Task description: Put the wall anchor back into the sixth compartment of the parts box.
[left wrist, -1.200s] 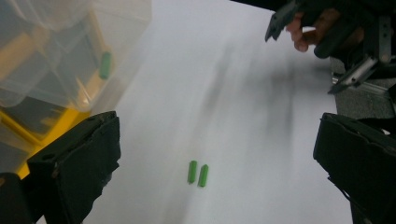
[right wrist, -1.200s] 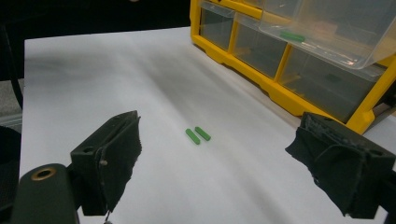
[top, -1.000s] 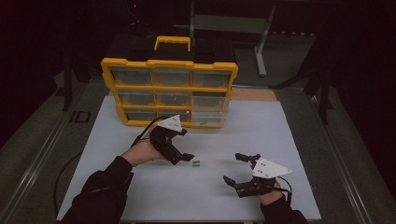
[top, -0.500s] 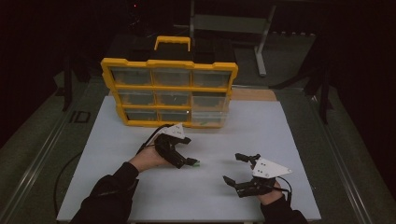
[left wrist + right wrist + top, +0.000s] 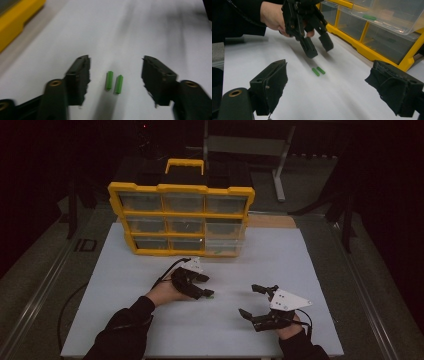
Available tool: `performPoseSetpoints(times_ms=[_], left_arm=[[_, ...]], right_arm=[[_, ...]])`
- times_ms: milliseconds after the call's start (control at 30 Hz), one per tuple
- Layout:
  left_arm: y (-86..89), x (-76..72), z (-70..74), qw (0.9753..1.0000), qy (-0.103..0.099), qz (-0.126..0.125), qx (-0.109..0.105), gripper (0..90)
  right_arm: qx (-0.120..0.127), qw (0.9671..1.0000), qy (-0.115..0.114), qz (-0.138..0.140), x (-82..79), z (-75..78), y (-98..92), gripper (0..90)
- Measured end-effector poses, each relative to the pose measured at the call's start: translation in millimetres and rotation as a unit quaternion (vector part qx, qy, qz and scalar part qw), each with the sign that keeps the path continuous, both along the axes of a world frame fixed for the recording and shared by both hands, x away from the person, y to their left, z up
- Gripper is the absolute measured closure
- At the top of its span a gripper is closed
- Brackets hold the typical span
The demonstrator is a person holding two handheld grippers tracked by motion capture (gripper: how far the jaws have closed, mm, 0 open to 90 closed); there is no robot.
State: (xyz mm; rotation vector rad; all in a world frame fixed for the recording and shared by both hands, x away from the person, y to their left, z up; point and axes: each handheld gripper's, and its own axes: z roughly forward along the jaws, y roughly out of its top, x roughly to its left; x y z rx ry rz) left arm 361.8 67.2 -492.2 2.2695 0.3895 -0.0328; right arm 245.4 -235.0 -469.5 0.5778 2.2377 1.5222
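I hold the left gripper point(image 5: 115, 72) wide, jaws straddling the two green plugs point(image 5: 114, 81), aligned for pickup; the right gripper point(image 5: 342, 87) waits wide.

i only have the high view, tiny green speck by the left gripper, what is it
Observer: Two green plugs lying side by side on the white table.
Operator: is the left gripper on them
Observer: No. The left gripper is open, its jaws either side of the pair, touching neither.
Operator: any more of them around
Observer: One more green piece lies in the pulled-out clear drawer of the yellow organizer.
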Motion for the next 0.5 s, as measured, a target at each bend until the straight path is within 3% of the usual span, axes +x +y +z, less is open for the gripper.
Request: performPoseSetpoints(times_ms=[500], left_arm=[[-8.5,5.5,-19.1,0.9994,0.029,0.000,0.017,65.1]], right_arm=[[-0.001,1.0000,-0.001,0.000,0.2,-0.3,-0.2,13.7]])
